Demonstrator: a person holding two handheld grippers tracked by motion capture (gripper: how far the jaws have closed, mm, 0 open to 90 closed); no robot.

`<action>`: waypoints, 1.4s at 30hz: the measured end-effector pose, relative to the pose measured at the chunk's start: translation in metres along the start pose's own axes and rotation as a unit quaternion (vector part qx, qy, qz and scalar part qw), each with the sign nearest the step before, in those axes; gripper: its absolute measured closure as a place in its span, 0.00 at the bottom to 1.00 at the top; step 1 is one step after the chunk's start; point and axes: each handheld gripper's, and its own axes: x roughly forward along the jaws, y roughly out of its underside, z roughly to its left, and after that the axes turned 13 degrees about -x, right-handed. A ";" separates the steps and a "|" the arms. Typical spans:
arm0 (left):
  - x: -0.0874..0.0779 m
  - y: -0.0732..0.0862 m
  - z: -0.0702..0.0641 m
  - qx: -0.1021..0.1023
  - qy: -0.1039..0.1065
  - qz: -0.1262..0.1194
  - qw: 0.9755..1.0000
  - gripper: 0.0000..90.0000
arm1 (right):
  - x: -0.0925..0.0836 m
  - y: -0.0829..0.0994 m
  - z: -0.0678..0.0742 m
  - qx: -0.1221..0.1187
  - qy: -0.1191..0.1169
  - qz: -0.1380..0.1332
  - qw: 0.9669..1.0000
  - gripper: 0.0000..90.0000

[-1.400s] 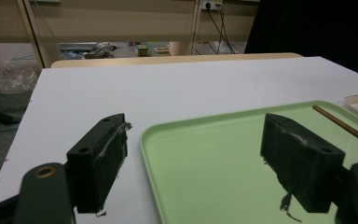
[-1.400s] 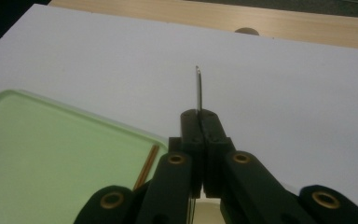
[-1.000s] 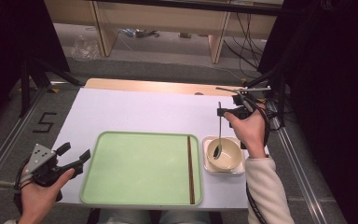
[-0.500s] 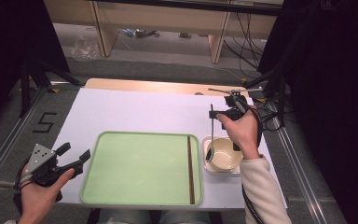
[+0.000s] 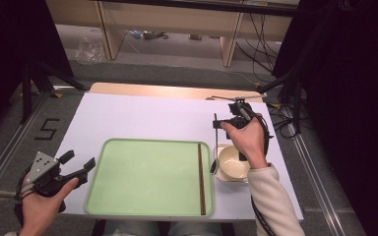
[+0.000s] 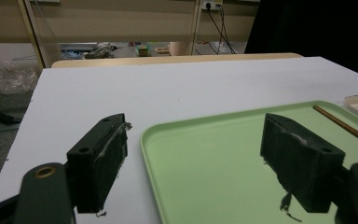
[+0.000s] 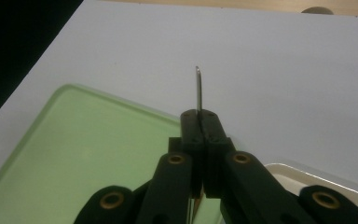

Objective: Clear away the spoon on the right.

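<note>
The right gripper (image 5: 217, 124) is pressed together on a spoon (image 5: 214, 147), pinching its thin metal handle near the top. In the right gripper view the handle's end (image 7: 198, 88) sticks up just past the closed jaw tips. In the high view the spoon hangs below the jaws almost upright, a slim dark handle ending in a small dark head that sits at the gap between the tray's right edge and the bowl (image 5: 233, 164). Whether the head touches either cannot be told.

The bowl is cream-coloured and stands on a pale square plate (image 5: 220, 147) near the table's right edge, under the right hand.

The left gripper (image 5: 78, 164) is spread wide with nothing between its jaws, held at the tray's left edge, near the table's front left corner.

The green tray (image 5: 147, 172) lies at the table's (image 5: 142, 115) front edge, with brown chopsticks (image 5: 201, 177) lying along its right side.
</note>
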 end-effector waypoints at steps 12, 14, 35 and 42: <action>0.000 0.000 0.000 0.000 0.000 0.000 1.000 0.25 | 0.008 0.000 0.008 0.005 -0.007 0.010 1.000 1.00; 0.000 0.000 0.000 0.000 0.000 -0.001 1.000 0.25 | 0.009 0.000 0.009 0.004 -0.006 0.013 1.000 1.00; 0.000 0.000 0.000 -0.001 0.000 -0.001 1.000 0.25 | 0.020 0.000 0.020 0.006 -0.014 0.031 0.999 1.00; 0.000 0.000 0.000 -0.001 0.000 0.000 1.000 0.25 | 0.023 0.000 0.024 0.018 -0.021 0.033 0.999 1.00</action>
